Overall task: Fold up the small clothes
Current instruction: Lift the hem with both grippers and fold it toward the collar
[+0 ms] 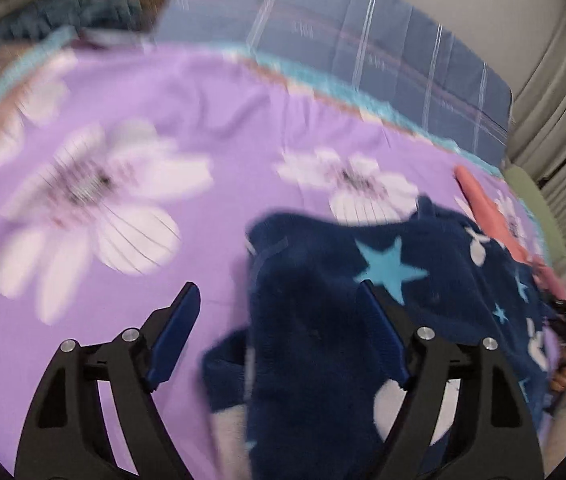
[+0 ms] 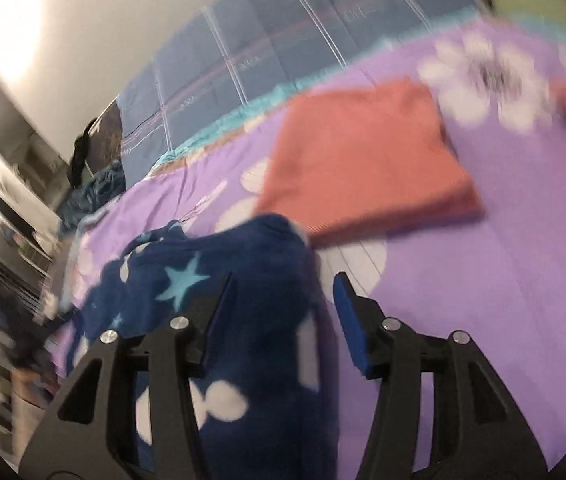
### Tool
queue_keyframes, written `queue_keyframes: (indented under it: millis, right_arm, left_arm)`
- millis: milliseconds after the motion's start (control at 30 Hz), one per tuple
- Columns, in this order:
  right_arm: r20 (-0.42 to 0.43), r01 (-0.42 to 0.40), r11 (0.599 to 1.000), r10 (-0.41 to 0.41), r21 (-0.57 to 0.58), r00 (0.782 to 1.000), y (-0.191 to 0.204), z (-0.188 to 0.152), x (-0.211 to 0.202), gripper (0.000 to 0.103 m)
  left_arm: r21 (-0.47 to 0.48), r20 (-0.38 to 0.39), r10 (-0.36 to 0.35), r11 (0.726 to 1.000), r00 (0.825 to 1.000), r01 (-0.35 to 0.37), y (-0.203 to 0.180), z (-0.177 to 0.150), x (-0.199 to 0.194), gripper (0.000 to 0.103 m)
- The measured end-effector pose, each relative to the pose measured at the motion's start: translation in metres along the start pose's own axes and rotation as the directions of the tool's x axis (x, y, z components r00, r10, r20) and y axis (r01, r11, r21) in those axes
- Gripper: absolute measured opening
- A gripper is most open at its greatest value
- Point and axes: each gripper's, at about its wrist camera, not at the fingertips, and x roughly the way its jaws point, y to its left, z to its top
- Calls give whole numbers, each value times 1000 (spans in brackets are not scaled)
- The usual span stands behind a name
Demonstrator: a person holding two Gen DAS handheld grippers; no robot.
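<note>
Left wrist view is showing the left gripper (image 1: 279,300) spread wide, released, above a navy star-print garment (image 1: 363,300) lying crumpled on the purple floral bedsheet (image 1: 163,100); its long axis cannot be told. Right gripper (image 2: 283,288) is hanging released too, with a folded coral garment (image 2: 363,160) lying farther right.

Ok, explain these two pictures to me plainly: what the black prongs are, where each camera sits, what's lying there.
No robot here: a person holds a two-finger tool in each hand, with a fisheye camera looking along its fingers. One picture comes from the left hand-held gripper, the other from the right hand-held gripper. Both are open and hold nothing. On the purple flowered bedsheet lies a navy fleece garment with stars, rumpled and unfolded, reaching between both pairs of fingers. Beyond it lies a folded pink garment. The pictures are motion-blurred.
</note>
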Motion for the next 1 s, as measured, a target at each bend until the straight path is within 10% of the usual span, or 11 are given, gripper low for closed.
queue_keyframes:
  millis: [100, 133, 167, 233, 300, 467, 600, 667, 1000]
  right_arm:
    - [-38, -54, 998, 56, 44, 998, -10, 10, 15, 53]
    - [-48, -60, 997, 62, 37, 997, -8, 11, 19, 53]
    - [-63, -68, 997, 69, 20, 996, -4, 12, 23, 51]
    - [-80, -75, 996, 71, -39, 994, 7, 11, 25, 18]
    - [-29, -66, 994, 64, -87, 998, 20, 16, 15, 13]
    - [130, -210, 961, 235, -181, 963, 50, 24, -36, 14]
    - [60, 26, 979, -14, -202, 998, 47, 26, 12, 35]
    - [7, 165, 973, -166, -160, 986, 31, 15, 35, 35]
    - [52, 69, 995, -66, -69, 996, -22, -76, -101, 47]
  left_arm:
    - [18, -13, 1, 1000, 1000, -1, -7, 5, 12, 60]
    - [35, -13, -23, 999, 1000, 23, -12, 8, 12, 24]
    - [47, -8, -38, 998, 999, 38, -17, 8, 8, 10]
    - [75, 55, -52, 996, 997, 48, -24, 5, -11, 10]
    - [93, 124, -73, 994, 990, 62, -27, 6, -37, 9]
    - [123, 255, -73, 992, 964, 43, -30, 11, -91, 9]
    - [109, 195, 40, 992, 980, -62, -27, 16, -49, 25]
    - [98, 167, 122, 985, 978, -140, -22, 7, -28, 51]
    - [114, 201, 5, 993, 979, -29, -8, -122, -124, 71]
